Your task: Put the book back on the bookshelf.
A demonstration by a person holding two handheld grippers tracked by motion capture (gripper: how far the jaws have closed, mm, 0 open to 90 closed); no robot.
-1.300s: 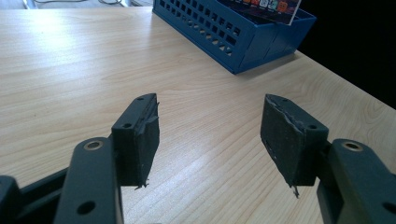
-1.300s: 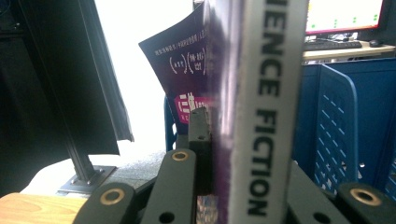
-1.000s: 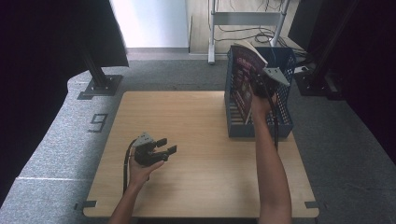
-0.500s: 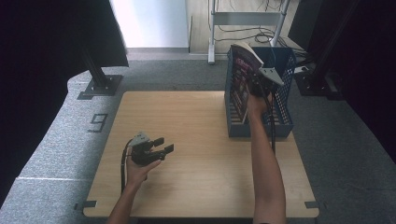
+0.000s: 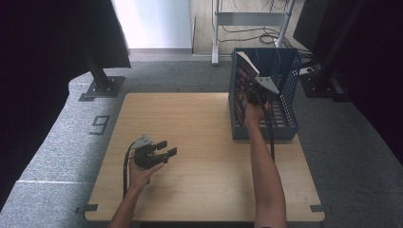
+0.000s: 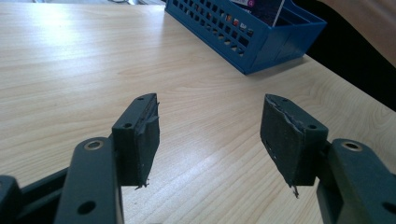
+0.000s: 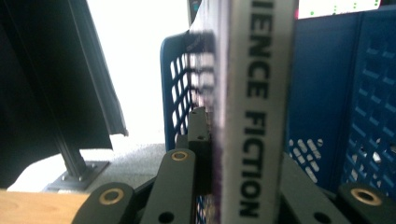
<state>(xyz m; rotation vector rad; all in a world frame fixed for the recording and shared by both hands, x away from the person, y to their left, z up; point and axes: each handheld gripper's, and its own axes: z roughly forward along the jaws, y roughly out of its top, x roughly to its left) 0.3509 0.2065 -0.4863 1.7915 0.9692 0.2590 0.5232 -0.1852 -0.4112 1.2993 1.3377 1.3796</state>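
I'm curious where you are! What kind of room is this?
Probably a lab or studio for recording: a lone wooden table stands on grey carpet, with dark curtains beside it, a floor marker "9", and cables under a metal stand.

One wooden table (image 5: 204,190), one blue basket (image 5: 285,85), one book (image 5: 243,80), and two grippers (image 5: 164,148) (image 5: 256,95).

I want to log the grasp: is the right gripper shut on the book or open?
Shut on it. The right gripper has its fingers pressed against the book, which stands in the blue basket.
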